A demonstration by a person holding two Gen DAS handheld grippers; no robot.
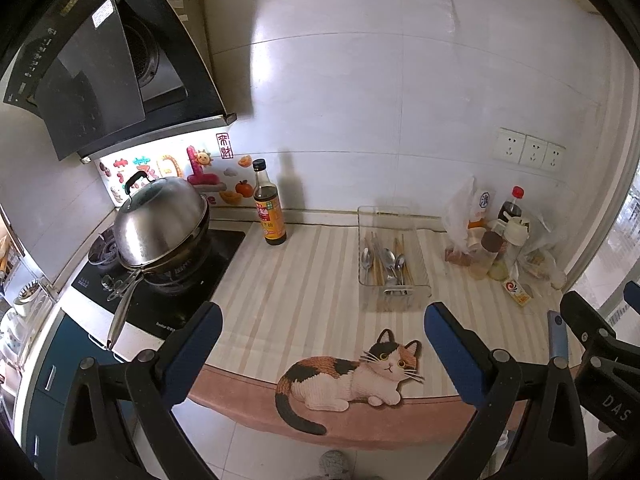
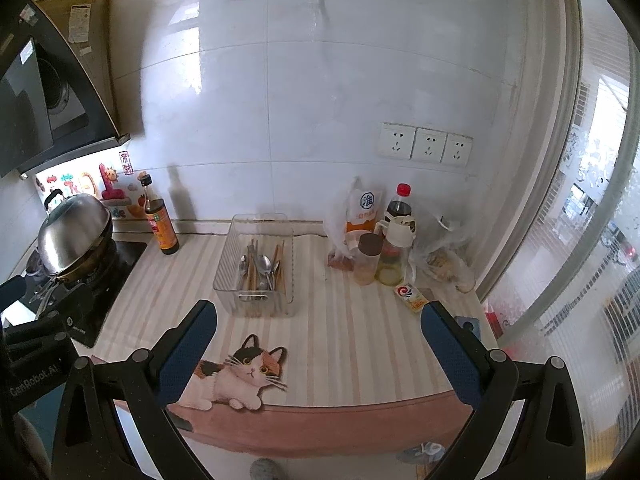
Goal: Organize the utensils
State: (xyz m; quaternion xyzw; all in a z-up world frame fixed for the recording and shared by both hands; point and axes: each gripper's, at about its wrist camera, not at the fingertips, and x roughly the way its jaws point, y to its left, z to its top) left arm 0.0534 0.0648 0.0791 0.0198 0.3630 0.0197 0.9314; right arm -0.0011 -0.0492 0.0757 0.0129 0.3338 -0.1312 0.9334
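Note:
A clear plastic bin (image 1: 394,300) (image 2: 230,256) stands on the striped counter mat, holding metal spoons (image 1: 388,258) (image 2: 262,264) and wooden chopsticks (image 1: 378,268) (image 2: 278,258) mixed together. My left gripper (image 1: 322,334) hovers open over the mat's near edge, short of the bin, nothing between its fingers. My right gripper (image 2: 318,330) is also open and empty, held at the same near edge, the bin ahead and slightly left. The right gripper's body (image 1: 592,344) shows at the right of the left wrist view.
A wok with a steel lid (image 1: 160,228) (image 2: 74,236) sits on the stove at left. A soy sauce bottle (image 1: 270,204) (image 2: 160,220) stands near the wall. Bottles, jars and plastic bags (image 1: 496,240) (image 2: 384,240) crowd the back right corner. A cat picture (image 1: 352,376) (image 2: 240,372) marks the mat's front edge.

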